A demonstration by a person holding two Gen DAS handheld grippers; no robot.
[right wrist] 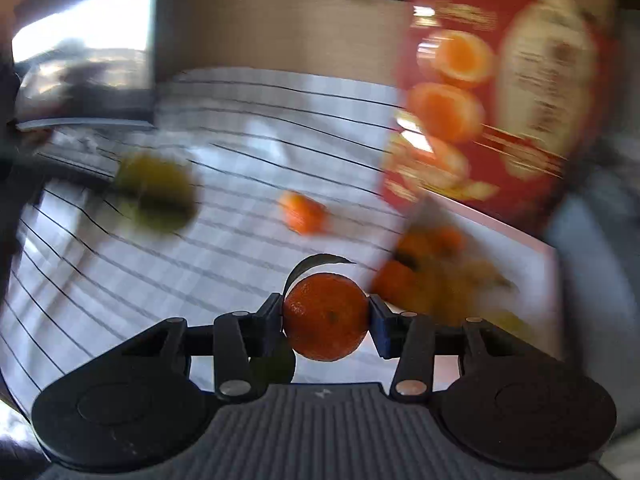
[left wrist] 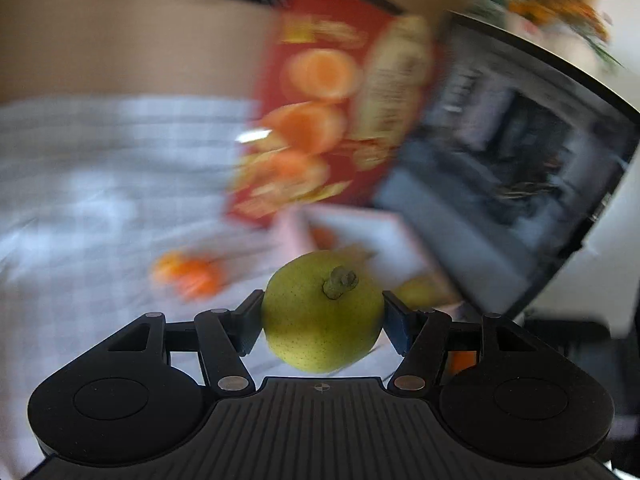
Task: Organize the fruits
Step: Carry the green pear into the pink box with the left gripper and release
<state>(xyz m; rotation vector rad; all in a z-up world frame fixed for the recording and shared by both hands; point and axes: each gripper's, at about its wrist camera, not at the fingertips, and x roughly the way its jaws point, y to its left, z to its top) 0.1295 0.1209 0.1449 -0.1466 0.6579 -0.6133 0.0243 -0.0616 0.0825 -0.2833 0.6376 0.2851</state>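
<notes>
both my views smear with motion blur beyond the sharp foreground; daylight glares off the monitor, and fisheye bends the edges.

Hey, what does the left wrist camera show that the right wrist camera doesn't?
Only the left wrist view shows the left tool clamped on a green pear, plus a dark screen at the right.

Only the right wrist view shows the right tool clamped on a mandarin with a leaf.

Both show the checked tablecloth, the red box printed with oranges, a loose mandarin on the cloth, and the pink-edged tray holding fruit.
</notes>
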